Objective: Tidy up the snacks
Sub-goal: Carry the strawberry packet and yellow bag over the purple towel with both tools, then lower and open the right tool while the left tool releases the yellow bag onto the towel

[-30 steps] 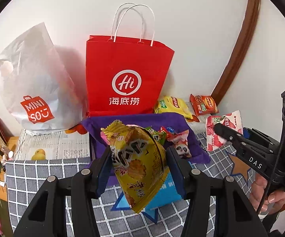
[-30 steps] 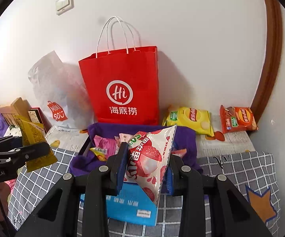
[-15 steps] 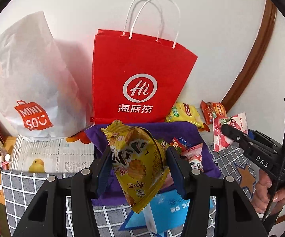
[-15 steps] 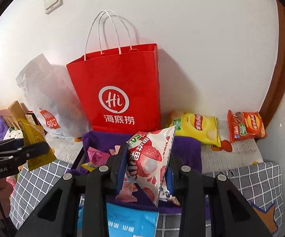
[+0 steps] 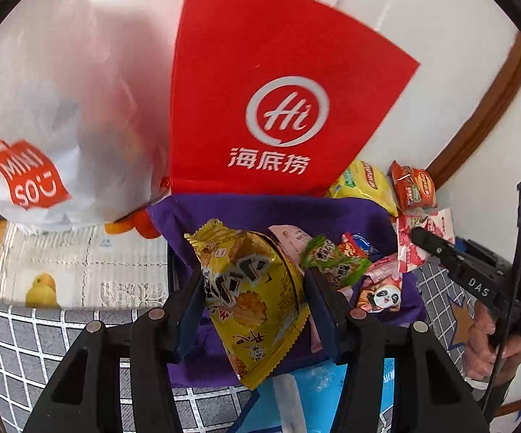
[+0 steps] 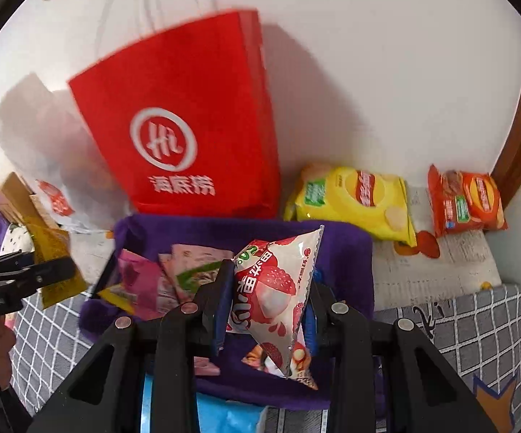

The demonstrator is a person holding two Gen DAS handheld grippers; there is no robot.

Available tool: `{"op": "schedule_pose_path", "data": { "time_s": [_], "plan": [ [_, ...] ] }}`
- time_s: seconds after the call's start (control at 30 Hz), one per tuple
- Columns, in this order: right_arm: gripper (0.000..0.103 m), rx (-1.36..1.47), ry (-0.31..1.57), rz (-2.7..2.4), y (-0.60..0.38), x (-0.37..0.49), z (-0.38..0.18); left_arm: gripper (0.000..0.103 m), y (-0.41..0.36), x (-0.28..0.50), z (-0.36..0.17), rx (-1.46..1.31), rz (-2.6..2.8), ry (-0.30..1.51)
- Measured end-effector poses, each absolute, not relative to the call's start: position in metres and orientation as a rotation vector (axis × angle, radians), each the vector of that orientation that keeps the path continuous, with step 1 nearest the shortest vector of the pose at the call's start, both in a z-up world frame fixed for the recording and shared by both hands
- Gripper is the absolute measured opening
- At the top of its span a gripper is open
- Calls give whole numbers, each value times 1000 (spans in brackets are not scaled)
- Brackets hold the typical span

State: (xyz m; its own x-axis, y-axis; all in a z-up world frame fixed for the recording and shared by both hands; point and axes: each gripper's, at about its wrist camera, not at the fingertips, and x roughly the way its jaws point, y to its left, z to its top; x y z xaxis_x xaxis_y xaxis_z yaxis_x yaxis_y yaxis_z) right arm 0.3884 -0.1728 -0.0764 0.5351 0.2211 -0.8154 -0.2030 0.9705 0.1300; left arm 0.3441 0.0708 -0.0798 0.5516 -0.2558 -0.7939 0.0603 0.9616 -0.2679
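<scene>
My left gripper [image 5: 253, 288] is shut on a yellow cracker packet [image 5: 253, 285], held over the near edge of a purple fabric bin [image 5: 260, 209]. My right gripper [image 6: 267, 288] is shut on a white and red lychee snack pouch [image 6: 274, 278], also above the purple bin [image 6: 343, 238]. Several small snack packets lie inside the bin, among them a green packet [image 5: 336, 259], a panda packet [image 5: 383, 296] and pink packets [image 6: 141, 281]. Each gripper shows at the edge of the other's view: the right one [image 5: 426, 241] and the left one [image 6: 54, 270], both with their packets.
A red paper bag [image 5: 278, 90] stands behind the bin against the white wall, with a white plastic bag [image 5: 51, 115] to its left. Yellow [image 6: 354, 202] and orange [image 6: 466, 202] chip bags lie at the right. A blue packet [image 5: 318, 397] lies near me on the grey checked cloth [image 5: 18, 342].
Both grippers have moved forward and down toward the purple bin with their packets; the red bag and the bin loom larger. Neither grip has changed.
</scene>
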Motion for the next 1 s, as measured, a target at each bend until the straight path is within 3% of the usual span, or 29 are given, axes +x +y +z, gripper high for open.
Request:
{"op": "schedule_pose_path", "data": {
  "time_s": [0.4, 1.0],
  "plan": [
    [34, 10, 1029, 226, -170, 400, -111, 52, 63, 355, -112, -204, -208, 1090],
    [34, -43, 1061, 231, -160, 400, -131, 51, 52, 363, -129, -248, -296, 1114]
  ]
}}
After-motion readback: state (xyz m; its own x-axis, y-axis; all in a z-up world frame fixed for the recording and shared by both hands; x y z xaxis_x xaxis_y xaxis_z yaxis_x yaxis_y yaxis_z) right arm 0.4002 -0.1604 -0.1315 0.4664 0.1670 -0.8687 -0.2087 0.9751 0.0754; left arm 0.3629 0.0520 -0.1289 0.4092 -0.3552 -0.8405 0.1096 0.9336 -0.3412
